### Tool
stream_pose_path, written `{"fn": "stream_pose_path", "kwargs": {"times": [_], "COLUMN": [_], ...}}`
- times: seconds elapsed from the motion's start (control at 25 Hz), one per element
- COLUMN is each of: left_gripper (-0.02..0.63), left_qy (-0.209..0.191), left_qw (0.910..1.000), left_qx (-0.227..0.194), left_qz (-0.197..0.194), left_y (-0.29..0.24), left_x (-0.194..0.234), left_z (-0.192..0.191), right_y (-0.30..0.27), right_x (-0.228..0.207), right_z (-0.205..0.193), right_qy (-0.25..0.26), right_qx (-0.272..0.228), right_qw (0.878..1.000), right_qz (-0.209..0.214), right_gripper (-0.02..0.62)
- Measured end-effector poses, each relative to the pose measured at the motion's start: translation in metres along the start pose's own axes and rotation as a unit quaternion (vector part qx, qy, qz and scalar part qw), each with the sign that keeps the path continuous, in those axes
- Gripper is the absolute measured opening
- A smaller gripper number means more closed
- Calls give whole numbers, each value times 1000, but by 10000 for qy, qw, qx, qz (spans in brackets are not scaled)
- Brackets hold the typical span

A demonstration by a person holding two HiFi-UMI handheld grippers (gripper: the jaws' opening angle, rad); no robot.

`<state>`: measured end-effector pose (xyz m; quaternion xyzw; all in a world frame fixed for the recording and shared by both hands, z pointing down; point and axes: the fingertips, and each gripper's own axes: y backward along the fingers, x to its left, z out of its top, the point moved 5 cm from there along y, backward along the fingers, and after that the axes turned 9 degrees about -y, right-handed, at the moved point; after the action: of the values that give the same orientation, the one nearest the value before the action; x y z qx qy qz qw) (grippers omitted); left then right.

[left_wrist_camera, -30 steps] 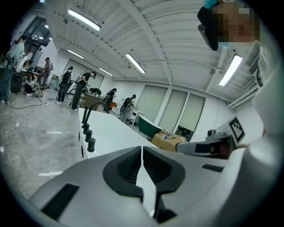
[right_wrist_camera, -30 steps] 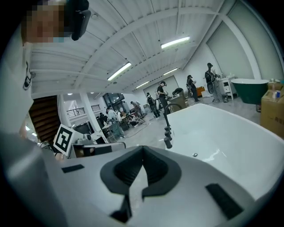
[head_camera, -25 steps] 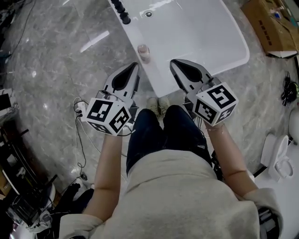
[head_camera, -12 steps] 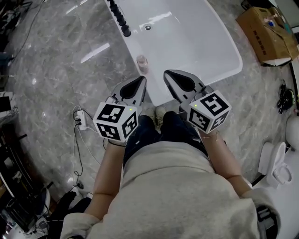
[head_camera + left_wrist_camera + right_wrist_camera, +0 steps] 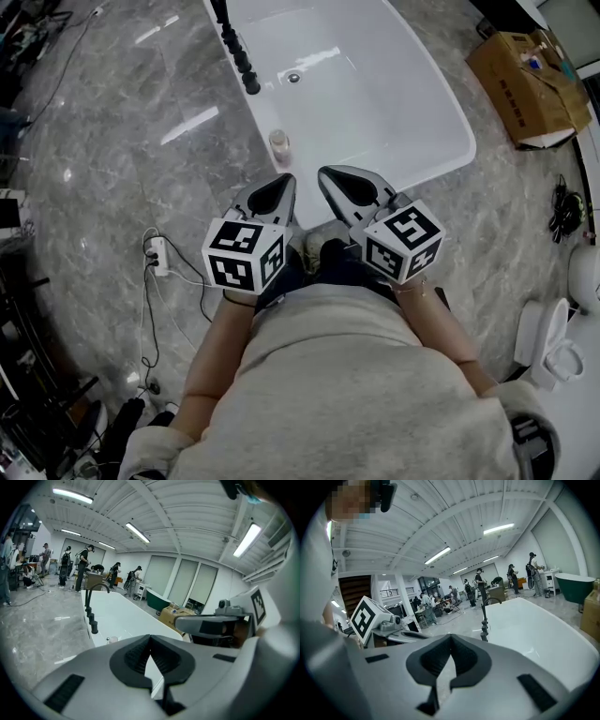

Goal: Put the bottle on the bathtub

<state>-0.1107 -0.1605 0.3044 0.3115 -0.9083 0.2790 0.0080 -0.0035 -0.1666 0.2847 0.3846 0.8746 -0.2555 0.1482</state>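
There's your bottle [image 5: 278, 142]: small, pale, see-through, standing upright on the bathtub [image 5: 375, 89] rim. It sits just ahead of your left gripper [image 5: 280, 179], not touching; your right gripper [image 5: 329, 172] hovers over the bathtub's near end, farther off. Both sets of jaws are pressed together, holding nothing.

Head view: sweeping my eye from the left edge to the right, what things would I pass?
White power strip on the floor → left gripper → right gripper → brown cardboard box. The small clear bottle on the white bathtub rim lines up with the left gripper, so it is left out.
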Motion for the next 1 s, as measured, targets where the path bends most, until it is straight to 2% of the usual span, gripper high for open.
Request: {"fn": "stream_pose_path", "kwargs": {"times": [0.32, 0.72, 1.0], "left_gripper": [8, 8, 7], "left_qy": [-67, -52, 9], "left_qw": [9999, 10000, 9999], "left_qx": [75, 78, 138], "left_qz": [39, 12, -35], "left_y": [-2, 2, 4], "left_x": [-21, -27, -32], "left_z": [-2, -7, -14], "right_y": [14, 21, 24], "right_x": [1, 2, 6], "right_z": [-5, -10, -23], "right_qy": [20, -69, -52], "right_qx": [61, 48, 234], "right_qw": [10000, 10000, 9997], "right_qz": [3, 34, 81], "right_gripper": [-2, -2, -2]}}
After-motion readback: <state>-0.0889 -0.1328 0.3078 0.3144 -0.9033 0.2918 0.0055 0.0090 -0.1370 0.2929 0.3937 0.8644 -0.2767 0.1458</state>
